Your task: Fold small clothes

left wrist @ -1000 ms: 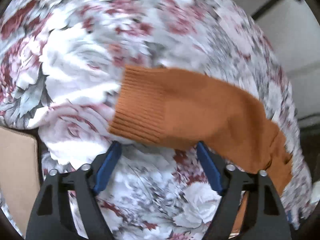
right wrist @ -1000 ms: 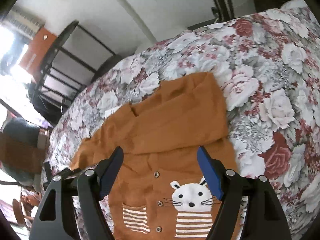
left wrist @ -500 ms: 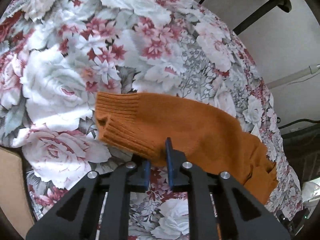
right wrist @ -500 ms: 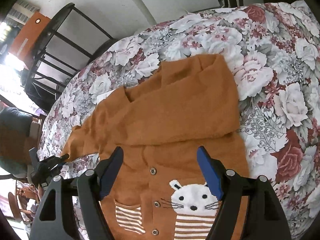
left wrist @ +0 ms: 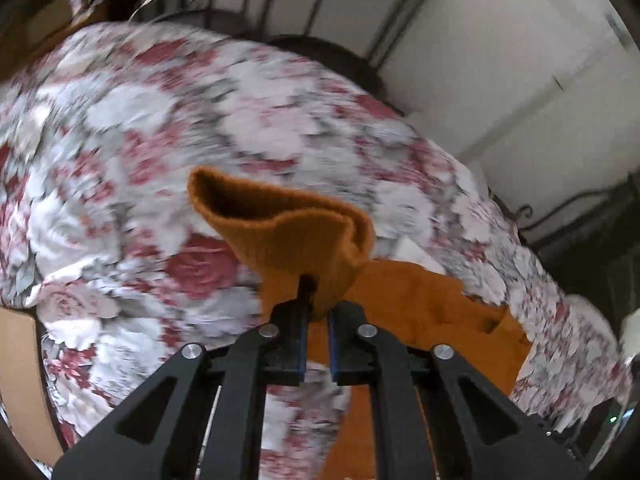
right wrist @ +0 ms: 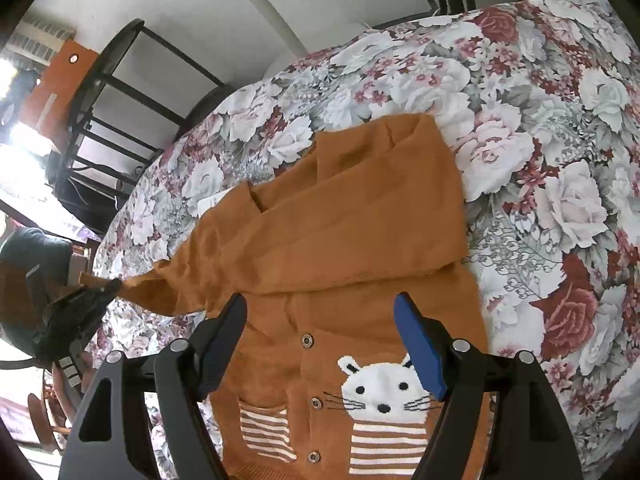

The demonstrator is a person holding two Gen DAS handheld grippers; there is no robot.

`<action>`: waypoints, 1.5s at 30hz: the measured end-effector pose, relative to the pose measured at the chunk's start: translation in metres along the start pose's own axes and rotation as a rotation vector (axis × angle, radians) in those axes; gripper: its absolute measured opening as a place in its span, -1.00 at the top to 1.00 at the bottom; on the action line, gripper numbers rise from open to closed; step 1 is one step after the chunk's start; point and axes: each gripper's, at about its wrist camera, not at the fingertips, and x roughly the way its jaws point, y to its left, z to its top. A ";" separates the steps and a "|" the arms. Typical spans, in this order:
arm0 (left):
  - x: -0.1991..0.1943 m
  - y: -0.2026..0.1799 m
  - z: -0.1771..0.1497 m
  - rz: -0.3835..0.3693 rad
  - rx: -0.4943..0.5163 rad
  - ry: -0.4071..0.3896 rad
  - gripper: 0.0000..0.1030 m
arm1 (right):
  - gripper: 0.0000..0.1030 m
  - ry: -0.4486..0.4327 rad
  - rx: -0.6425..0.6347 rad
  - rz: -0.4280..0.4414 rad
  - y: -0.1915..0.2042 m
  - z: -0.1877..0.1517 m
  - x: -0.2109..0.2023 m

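The small orange knitted cardigan [right wrist: 340, 240] lies flat, buttons up. It has a white cat. One sleeve [left wrist: 288, 232] is lifted.

The cardigan [right wrist: 340, 240] is matt orange knit, its cuff [left wrist: 280, 232] ribbed and its buttons [right wrist: 307, 340] shiny like metal. The bedspread [right wrist: 540, 140] beneath it is smooth printed cloth with a rose pattern. Each tool, left [left wrist: 318, 312] and right [right wrist: 320, 340], looks like matt black plastic with bright metal screws [right wrist: 461, 345] and smooth blue pads [right wrist: 420, 344].
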 end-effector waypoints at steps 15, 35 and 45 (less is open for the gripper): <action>0.022 -0.167 -0.057 -0.005 0.327 0.013 0.87 | -0.51 -0.027 0.192 0.066 -0.071 0.006 -0.029; 0.059 -0.247 -0.134 0.016 0.628 0.069 -0.50 | -0.51 -0.037 0.393 0.191 -0.096 0.014 -0.005; 0.043 -0.147 -0.077 0.167 0.496 0.059 -0.75 | -0.44 -0.054 0.229 0.164 -0.060 0.038 0.038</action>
